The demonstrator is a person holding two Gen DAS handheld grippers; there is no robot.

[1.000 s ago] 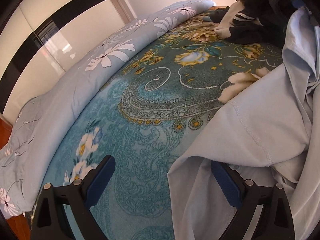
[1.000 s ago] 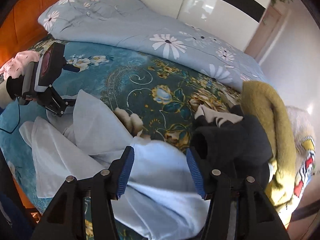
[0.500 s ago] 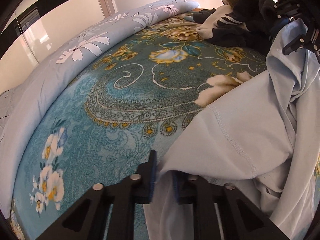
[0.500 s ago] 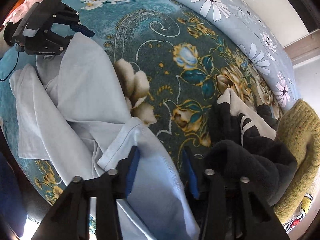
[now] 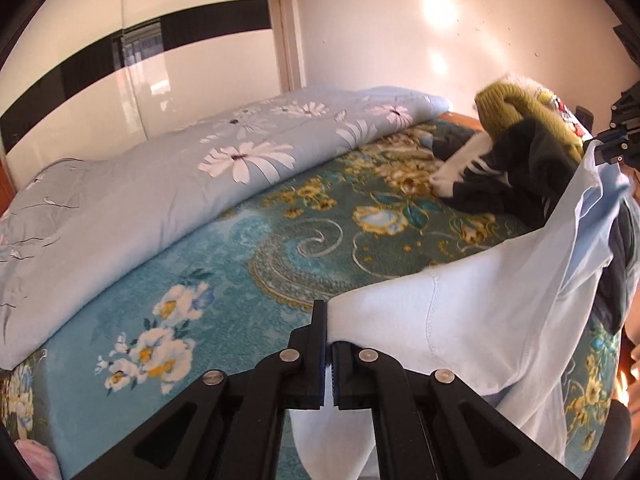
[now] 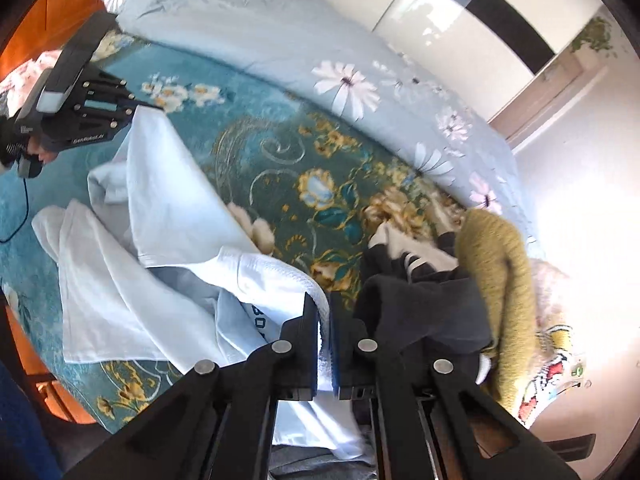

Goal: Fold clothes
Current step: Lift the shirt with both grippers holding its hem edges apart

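The pale blue shirt (image 5: 500,312), a thin, limp cotton knit with stitched hems, is lifted off the near side of the bed (image 5: 224,280); the left gripper (image 5: 329,354) has its jaws closed on one hemmed edge and the right gripper (image 6: 325,320) has its jaws closed on a ribbed edge, perhaps the collar. It looks light and floppy, so it should sag between the two holds and is best pinched at seams or corners. Far right, a chunky olive knit (image 6: 496,264) and soft dark garments (image 6: 424,304) lie heaped on the plush floral blanket (image 6: 280,168).
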